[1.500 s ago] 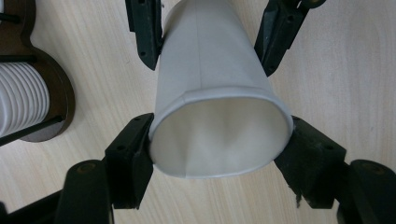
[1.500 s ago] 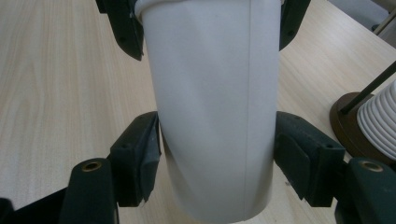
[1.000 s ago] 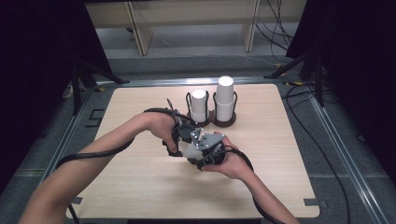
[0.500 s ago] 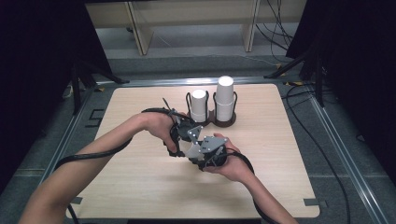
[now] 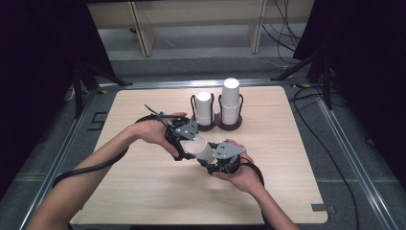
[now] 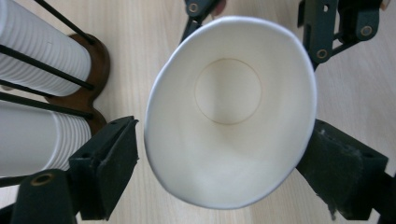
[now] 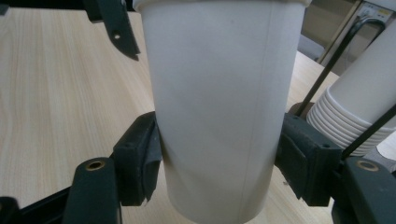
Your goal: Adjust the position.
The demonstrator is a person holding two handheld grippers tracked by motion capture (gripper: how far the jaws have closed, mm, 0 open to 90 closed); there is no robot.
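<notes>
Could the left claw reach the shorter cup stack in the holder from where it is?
Probably yes: the left claw stands open around the paper cup that the right claw grips, and bare table separates it from the shorter cup stack.

A: Identify the supporting surface.

B: A light wooden table (image 5: 143, 201) with rounded corners, set inside a grey metal frame (image 5: 356, 158).

A: What rests directly on it?

B: A dark brown double-ring base (image 5: 229, 125) near the far edge, about mid-width. Thin black wire uprights rise from it. It carries two stacks of white paper cups (image 5: 230, 99), rims down; the right stack stands taller than the left.

A: Anything else touching the top?

B: Black cables (image 5: 81, 168) trail across the near left part.
</notes>
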